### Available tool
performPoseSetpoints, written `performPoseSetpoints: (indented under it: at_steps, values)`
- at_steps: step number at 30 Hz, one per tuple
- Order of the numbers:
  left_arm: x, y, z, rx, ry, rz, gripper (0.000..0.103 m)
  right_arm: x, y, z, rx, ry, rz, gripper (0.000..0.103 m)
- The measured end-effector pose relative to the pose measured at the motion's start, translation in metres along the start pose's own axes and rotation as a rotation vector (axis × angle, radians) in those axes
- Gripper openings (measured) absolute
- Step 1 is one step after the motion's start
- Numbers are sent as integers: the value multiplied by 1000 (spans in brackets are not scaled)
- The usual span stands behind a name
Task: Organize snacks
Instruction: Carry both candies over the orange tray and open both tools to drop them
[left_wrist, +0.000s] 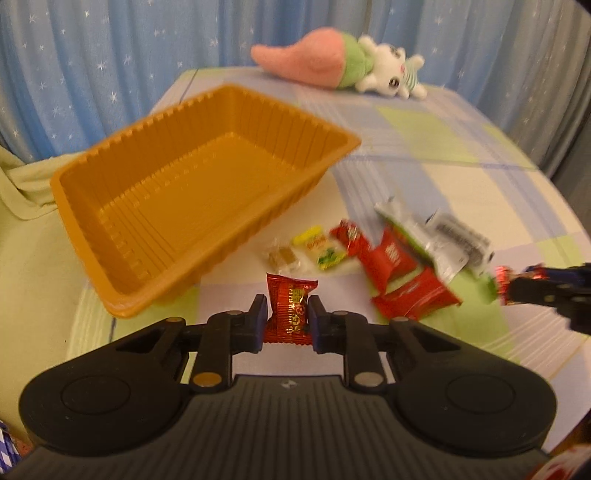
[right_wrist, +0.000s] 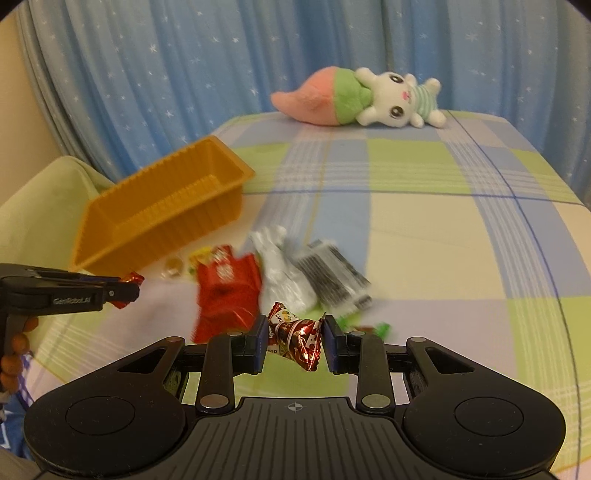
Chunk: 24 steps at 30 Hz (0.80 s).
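A red snack packet (left_wrist: 290, 308) was pinched upright in the left gripper (left_wrist: 286, 319), and a foil-wrapped candy (right_wrist: 297, 338) in the right gripper (right_wrist: 295, 338), both lifted clear of the bed's snack pile (left_wrist: 399, 254), presumably bound for the empty orange tray (left_wrist: 199, 206) nearby.

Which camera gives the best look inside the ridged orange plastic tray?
The left wrist view: the ridged orange plastic tray sits close, tipped toward the lens, its bare floor visible. The right wrist view shows the tray farther off, mostly its outer wall.
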<state>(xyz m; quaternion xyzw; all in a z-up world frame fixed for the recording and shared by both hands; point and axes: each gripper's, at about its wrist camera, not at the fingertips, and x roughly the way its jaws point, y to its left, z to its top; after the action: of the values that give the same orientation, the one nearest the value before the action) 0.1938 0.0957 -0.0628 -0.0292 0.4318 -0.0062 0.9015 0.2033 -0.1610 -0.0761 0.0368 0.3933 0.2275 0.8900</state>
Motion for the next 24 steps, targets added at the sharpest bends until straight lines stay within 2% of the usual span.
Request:
performPoseSetpoints:
  at_steps: [5, 10, 16, 24]
  values:
    - [-25, 13, 21, -34, -65, 1, 21, 10, 16, 24, 10, -21, 66, 31]
    - [-30, 34, 43, -61, -81, 50, 21, 29, 39, 55, 12, -45, 147, 31]
    - [-14, 65, 62, -91, -46, 112, 21, 58, 77, 91, -15, -65, 234, 31]
    - [9, 96, 74, -116, -4, 135, 21, 115, 119, 126, -40, -31, 278, 31]
